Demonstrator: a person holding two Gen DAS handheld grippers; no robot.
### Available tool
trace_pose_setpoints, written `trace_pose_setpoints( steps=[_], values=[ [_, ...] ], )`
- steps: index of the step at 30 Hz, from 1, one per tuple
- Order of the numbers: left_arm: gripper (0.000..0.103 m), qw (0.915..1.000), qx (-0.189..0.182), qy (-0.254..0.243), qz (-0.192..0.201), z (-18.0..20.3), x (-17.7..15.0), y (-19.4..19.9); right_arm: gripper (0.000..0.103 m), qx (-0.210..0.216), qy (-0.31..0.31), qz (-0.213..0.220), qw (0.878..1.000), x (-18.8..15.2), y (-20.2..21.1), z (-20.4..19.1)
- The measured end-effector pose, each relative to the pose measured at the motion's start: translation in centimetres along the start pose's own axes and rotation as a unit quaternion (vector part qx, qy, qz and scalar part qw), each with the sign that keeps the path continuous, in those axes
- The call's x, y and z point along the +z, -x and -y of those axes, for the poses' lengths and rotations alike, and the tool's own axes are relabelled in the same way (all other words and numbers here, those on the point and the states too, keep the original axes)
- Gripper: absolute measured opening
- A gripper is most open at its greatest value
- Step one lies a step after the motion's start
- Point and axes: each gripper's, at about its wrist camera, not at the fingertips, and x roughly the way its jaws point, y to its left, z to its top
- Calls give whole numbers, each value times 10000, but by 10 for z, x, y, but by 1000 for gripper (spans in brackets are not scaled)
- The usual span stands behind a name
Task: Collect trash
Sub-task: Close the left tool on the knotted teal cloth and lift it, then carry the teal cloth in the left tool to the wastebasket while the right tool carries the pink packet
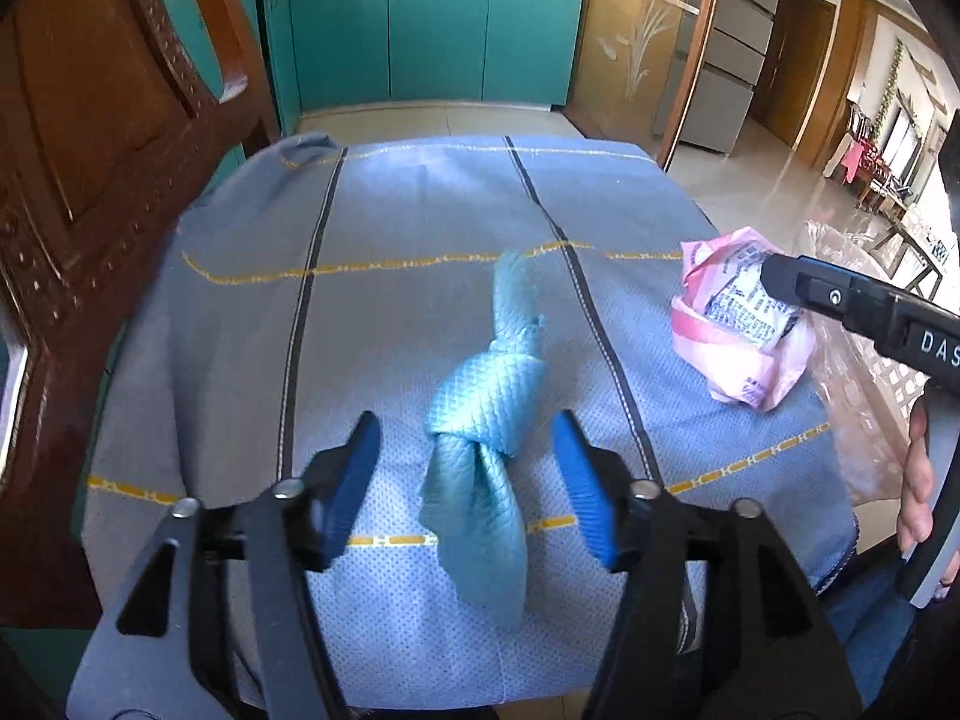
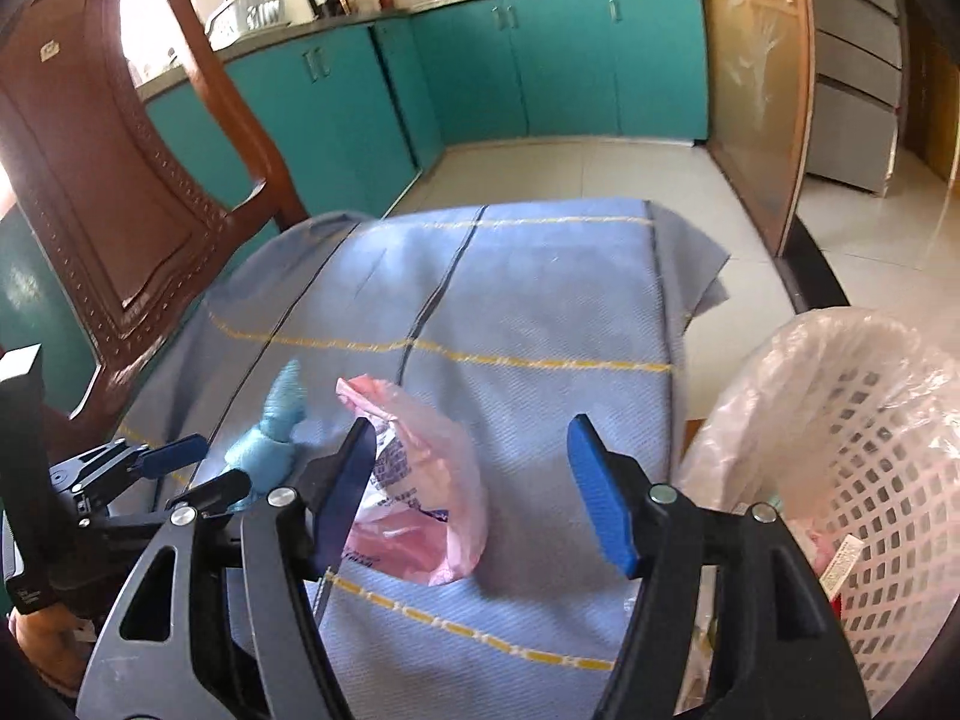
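Note:
A knotted light-blue cloth [image 1: 480, 420] lies on the blue tablecloth [image 1: 390, 228]. My left gripper [image 1: 468, 480] is open, with the knot between its blue pads. A crumpled pink printed plastic bag [image 1: 744, 324] lies at the right of the table. My right gripper [image 2: 471, 480] is open around the pink bag [image 2: 420, 480], which sits against its left pad; the gripper also shows in the left wrist view [image 1: 780, 282]. The blue cloth [image 2: 276, 438] and the left gripper [image 2: 180, 474] show at the left of the right wrist view.
A white perforated bin [image 2: 864, 456] lined with clear plastic stands beside the table's right edge, with some trash inside. A carved wooden chair [image 1: 90, 180] stands at the left. Teal kitchen cabinets [image 1: 432, 30] and tiled floor lie beyond the table.

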Motion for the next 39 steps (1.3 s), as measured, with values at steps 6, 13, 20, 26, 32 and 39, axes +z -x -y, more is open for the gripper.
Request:
trace_pose_setpoints(
  steps=[6, 13, 20, 26, 32, 39],
  values=[
    [74, 10000, -4, -67, -10, 6, 4, -6, 65, -286, 148, 468, 9984, 4, 14, -2],
    [74, 9999, 73, -28, -146, 2, 6, -27, 65, 302, 913, -140, 9953, -6, -4, -34],
    [45, 9996, 66, -33, -258, -1, 5, -42, 65, 218, 975, -576, 9933, -11, -27, -39],
    [38, 9997, 63, 150, -171, -8, 3, -38, 66, 70, 1254, -706, 9896, -19, -38, -50],
    [38, 9995, 262, 147, 113, -9, 3, -18, 66, -238, 1590, -715, 9844, -27, -50, -62],
    [38, 9977, 495, -51, 460, -2, 8, 2, 55, -325, 1755, -617, 9820, -29, -48, -68]
  ],
)
